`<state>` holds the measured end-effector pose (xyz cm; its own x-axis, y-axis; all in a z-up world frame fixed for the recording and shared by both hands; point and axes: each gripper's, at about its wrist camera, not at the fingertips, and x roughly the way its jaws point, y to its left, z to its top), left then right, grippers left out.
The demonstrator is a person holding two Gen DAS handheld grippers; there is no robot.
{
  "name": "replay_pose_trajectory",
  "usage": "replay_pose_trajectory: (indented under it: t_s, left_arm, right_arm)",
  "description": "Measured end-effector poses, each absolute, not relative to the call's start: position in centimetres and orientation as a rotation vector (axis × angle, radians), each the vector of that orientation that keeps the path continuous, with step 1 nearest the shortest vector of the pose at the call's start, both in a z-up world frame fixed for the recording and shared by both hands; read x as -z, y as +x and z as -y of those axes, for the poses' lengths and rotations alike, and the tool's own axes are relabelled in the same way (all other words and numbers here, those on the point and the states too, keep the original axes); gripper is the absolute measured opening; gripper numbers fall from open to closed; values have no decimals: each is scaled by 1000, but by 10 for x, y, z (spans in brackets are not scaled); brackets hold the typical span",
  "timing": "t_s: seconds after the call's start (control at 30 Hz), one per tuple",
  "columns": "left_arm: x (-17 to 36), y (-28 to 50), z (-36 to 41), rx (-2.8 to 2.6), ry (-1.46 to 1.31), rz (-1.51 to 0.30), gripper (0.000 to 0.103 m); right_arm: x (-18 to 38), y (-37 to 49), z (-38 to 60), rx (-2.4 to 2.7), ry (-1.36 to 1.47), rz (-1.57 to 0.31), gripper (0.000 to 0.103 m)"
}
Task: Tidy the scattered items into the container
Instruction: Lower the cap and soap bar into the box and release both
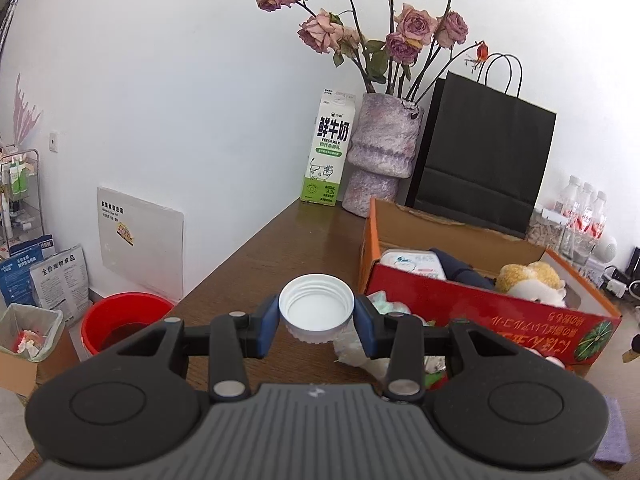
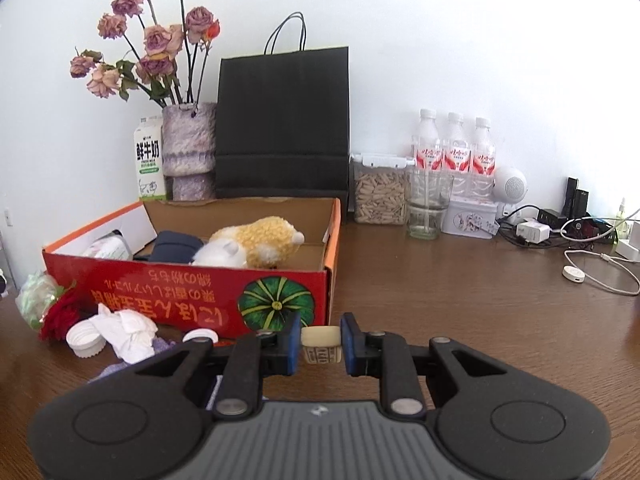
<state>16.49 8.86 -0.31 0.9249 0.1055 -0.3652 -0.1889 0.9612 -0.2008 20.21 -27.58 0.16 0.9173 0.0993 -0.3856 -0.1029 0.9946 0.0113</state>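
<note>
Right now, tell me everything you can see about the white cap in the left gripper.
The white cap is a wide, round screw lid that looks like plastic, with a ridged outer rim and thread rings inside. It is held open side up, tilted slightly toward the camera, and is empty. The left gripper is shut on it, its blue pads pressing opposite sides of the rim. It hangs above the wooden table, just left of the red cardboard box; nothing else visibly touches it.

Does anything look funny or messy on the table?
Yes. The red box has its printing upside down, and a crumpled tissue, a white cap and a red flower lie scattered before it.
</note>
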Motion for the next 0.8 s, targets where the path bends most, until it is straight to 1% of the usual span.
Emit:
replay_pose_trajectory:
  t_s: [0.27, 0.43, 0.63, 0.8]
  left_arm:
    - [-39, 184, -44, -24, -195, -297, 41]
    - [-56, 215, -11, 39, -266, -251, 41]
    - [-44, 261, 15, 11, -297, -226, 41]
    - [-20, 283, 18, -26, -234, -307, 41]
  right_arm:
    - [-38, 204, 262, -146, 16, -293, 20]
    - [-56, 221, 244, -175, 18, -247, 20]
    - [-52, 254, 229, -190, 46, -241, 20]
    - [-32, 278, 228, -197, 23, -279, 20]
